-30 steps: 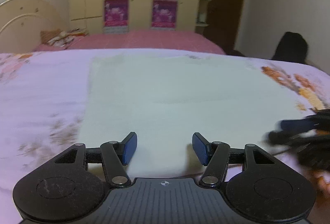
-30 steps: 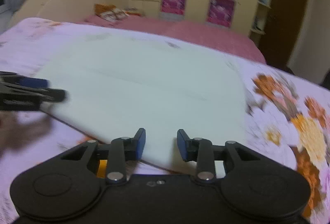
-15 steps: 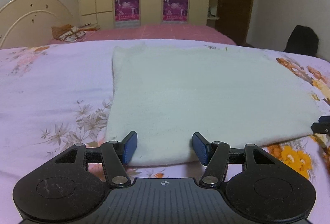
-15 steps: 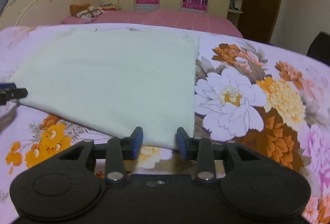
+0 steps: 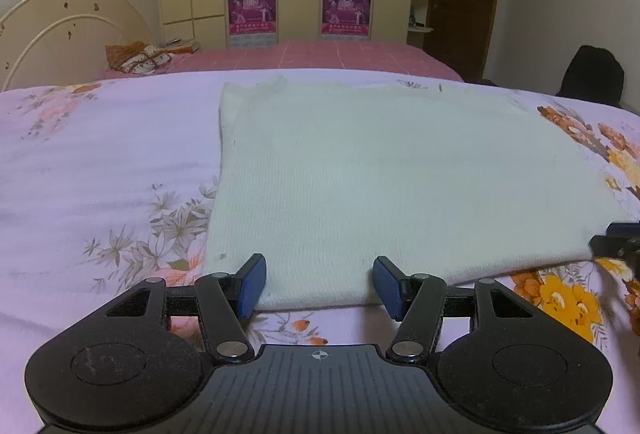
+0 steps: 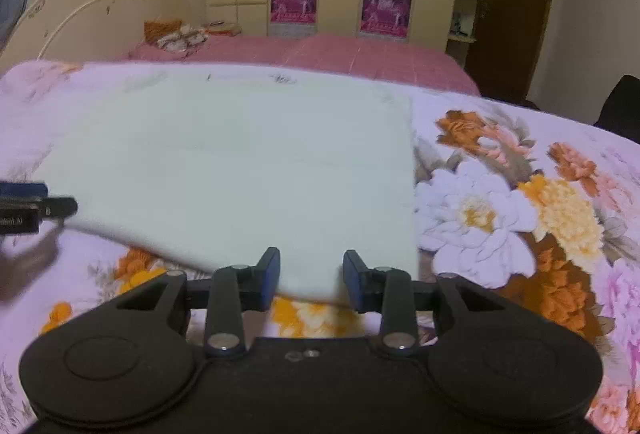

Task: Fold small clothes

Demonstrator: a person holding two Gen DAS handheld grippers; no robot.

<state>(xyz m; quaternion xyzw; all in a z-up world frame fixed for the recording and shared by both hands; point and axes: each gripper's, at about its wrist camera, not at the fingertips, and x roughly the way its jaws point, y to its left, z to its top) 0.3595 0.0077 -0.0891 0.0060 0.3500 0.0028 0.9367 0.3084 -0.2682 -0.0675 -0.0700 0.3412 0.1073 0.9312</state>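
A pale knit garment (image 5: 380, 174) lies flat as a rectangle on the floral bedspread (image 5: 100, 170). My left gripper (image 5: 318, 286) hovers at its near edge, close to the near left corner. Its jaws stand wide apart, with the hem lying between and below the blue pads (image 5: 252, 286). My right gripper (image 6: 311, 280) is at the garment's (image 6: 240, 162) near right corner, jaws apart, the cloth edge between the pads without being pinched. Each gripper shows at the edge of the other's view: the right gripper (image 5: 618, 242) and the left gripper (image 6: 32, 202).
The bedspread (image 6: 500, 214) extends around the garment on all sides. Behind it are a pink bed (image 5: 320, 54) with a pillow (image 5: 136, 60), a cream headboard (image 5: 60, 22) and wardrobe doors with posters (image 5: 252, 6). A dark chair back (image 5: 592, 74) stands at the right.
Both grippers have drawn back and outward from over the cloth to its near edge, the left toward the left corner, the right toward the right corner. Jaw gaps look unchanged.
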